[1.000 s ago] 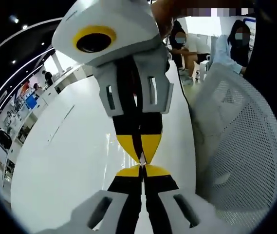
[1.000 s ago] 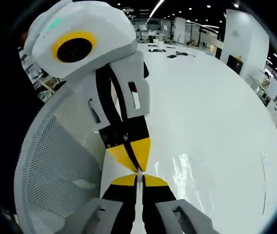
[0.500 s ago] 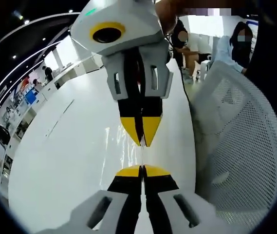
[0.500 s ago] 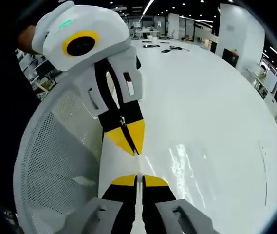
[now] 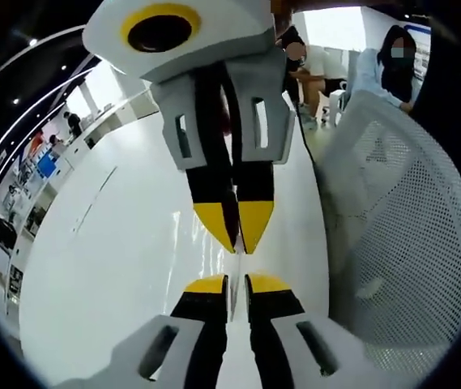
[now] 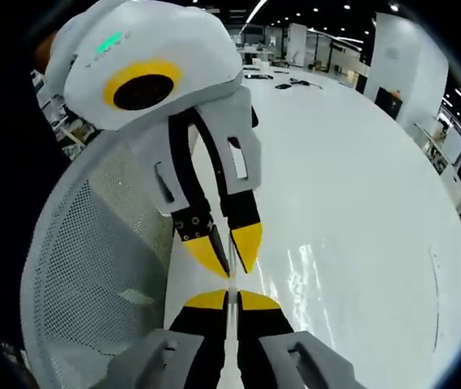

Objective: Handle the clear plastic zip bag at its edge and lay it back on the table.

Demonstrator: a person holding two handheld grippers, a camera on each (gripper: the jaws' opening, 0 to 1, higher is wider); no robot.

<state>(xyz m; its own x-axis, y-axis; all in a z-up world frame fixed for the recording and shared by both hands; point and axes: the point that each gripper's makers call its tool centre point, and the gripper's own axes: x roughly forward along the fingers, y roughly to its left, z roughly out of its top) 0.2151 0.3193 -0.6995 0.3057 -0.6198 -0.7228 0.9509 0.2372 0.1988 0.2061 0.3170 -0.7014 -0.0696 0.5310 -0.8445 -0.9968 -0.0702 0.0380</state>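
Release stage, seemingly: left tongs [image 5: 236,282] parted a crack, right tongs [image 6: 230,297] clenched tip-to-tip opposite, zip bag [image 6: 303,271] glinting faintly on worktop [image 6: 360,162]; next, loosening right and lifting clear

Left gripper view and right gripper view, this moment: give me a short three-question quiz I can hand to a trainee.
1. True or false: the jaws of the left gripper are pressed fully shut.
2. Multiple choice: what stands beside the white table? A) a cardboard box B) a white mesh chair back C) a red toolbox
3. Short answer: how do the jaws of the right gripper stand?

Key
1. False: a narrow gap shows between its yellow tips.
2. B
3. Closed together, tip against tip.
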